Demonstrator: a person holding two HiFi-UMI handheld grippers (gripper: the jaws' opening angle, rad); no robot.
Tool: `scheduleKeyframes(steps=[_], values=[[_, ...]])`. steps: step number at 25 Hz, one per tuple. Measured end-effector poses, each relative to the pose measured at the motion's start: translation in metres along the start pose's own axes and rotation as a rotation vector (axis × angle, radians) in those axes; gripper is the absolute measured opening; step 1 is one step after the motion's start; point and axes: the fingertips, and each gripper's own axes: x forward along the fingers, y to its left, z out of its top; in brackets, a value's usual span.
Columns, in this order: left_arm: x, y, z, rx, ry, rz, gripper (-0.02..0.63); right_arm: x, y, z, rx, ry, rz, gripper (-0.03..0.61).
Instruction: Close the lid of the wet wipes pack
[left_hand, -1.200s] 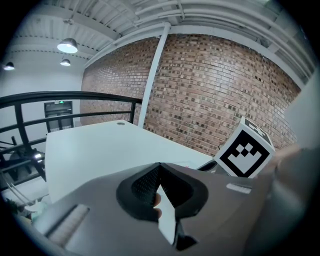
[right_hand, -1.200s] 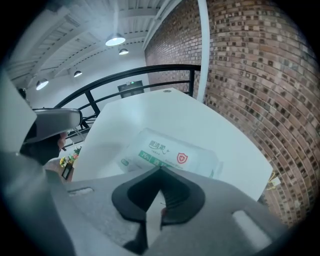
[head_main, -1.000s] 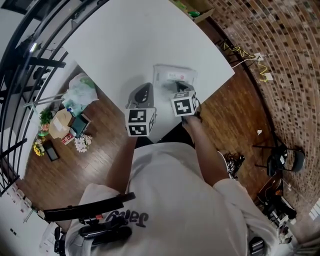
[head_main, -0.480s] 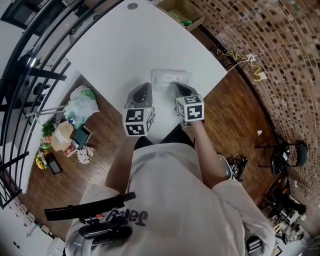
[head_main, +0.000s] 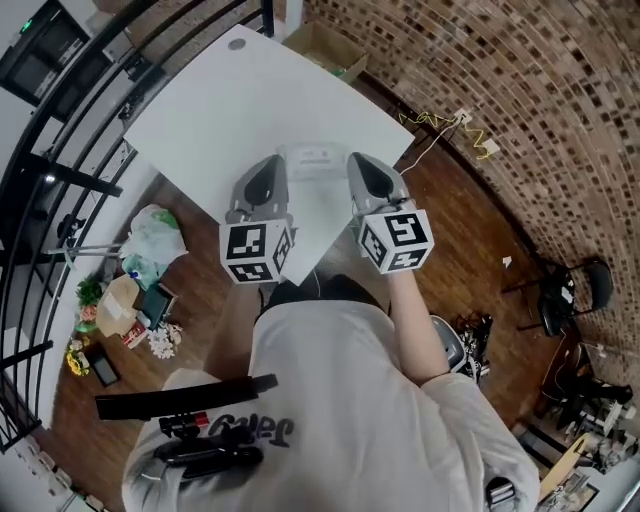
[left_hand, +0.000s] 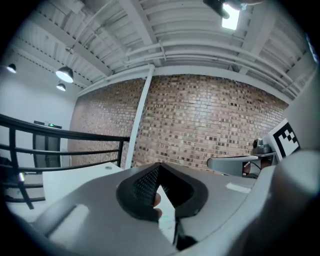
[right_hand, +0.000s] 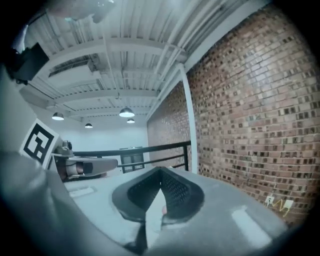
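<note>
I am holding the left grey two-jaw gripper (head_main: 266, 175) and the right grey two-jaw gripper (head_main: 362, 172) on either side of the flat white wet wipes pack (head_main: 315, 166), which is lying near the closer edge of the white square table (head_main: 230, 100). Neither is touching the pack, and both have their jaws pressed together with nothing between them (their cameras are showing only the ribbed ceiling (left_hand: 150, 30) and the brick wall (left_hand: 210, 120)). The lid (head_main: 316, 155) is looking flat, though it is too small to be sure. I am judging the closing done, so next I should be checking that it is seated.
</note>
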Motion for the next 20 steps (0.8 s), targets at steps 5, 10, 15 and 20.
scheduleKeyframes(steps=[5, 10, 15, 20], values=[[-0.046, -0.07, 0.011, 0.044, -0.07, 0.027, 0.015, -0.07, 0.003, 0.018, -0.004, -0.1, 0.053, -0.011], [-0.136, -0.117, -0.017, 0.007, -0.082, 0.128, 0.015, -0.166, 0.047, 0.03, -0.027, -0.16, 0.128, -0.011], [-0.183, -0.168, -0.019, 0.091, -0.044, 0.173, 0.015, -0.22, 0.051, 0.021, -0.054, -0.15, 0.121, -0.011], [-0.204, -0.186, 0.001, 0.086, -0.058, 0.185, 0.015, -0.253, 0.055, 0.021, -0.042, -0.14, 0.114, -0.011]])
